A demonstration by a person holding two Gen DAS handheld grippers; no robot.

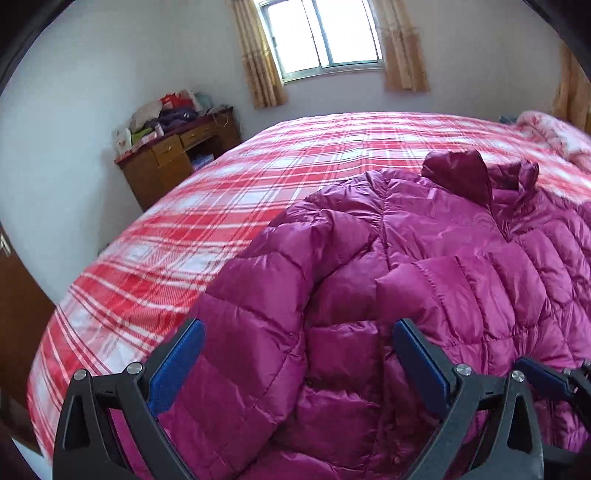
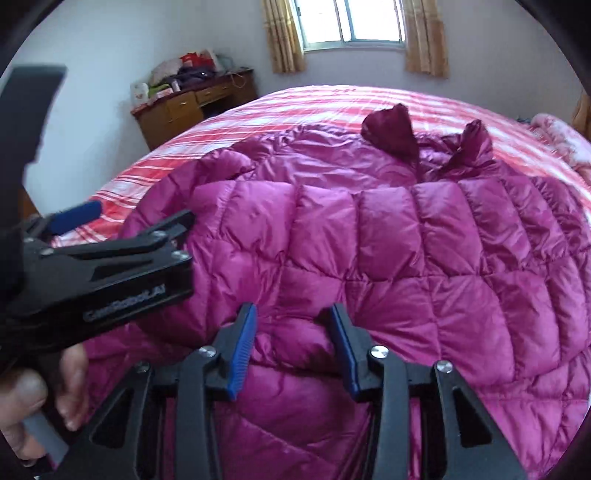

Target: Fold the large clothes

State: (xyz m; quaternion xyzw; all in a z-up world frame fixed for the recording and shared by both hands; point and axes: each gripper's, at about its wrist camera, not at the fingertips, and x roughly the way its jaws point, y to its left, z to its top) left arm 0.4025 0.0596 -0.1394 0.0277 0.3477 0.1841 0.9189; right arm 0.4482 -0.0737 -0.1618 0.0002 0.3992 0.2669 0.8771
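Note:
A magenta quilted puffer jacket (image 1: pixel 424 280) lies spread on the bed, collar (image 1: pixel 458 173) toward the far side. My left gripper (image 1: pixel 299 325) hovers over its left sleeve with the jaws wide apart and nothing pinched. From the right wrist view the left gripper (image 2: pixel 140 225) stands at the jacket's left edge, held by a hand (image 2: pixel 40 402). My right gripper (image 2: pixel 292 308) sits low over the jacket (image 2: pixel 406 240) near its front hem. Its jaws stand partly apart with a puffed fold of fabric between the blue pads (image 2: pixel 242 350); no firm pinch shows.
The bed carries a red and white plaid cover (image 1: pixel 229 192), bare to the left of the jacket. A wooden desk (image 1: pixel 173 158) piled with bags stands at the far left wall. A curtained window (image 1: pixel 321 33) is behind; a pink floral quilt (image 1: pixel 554 136) lies far right.

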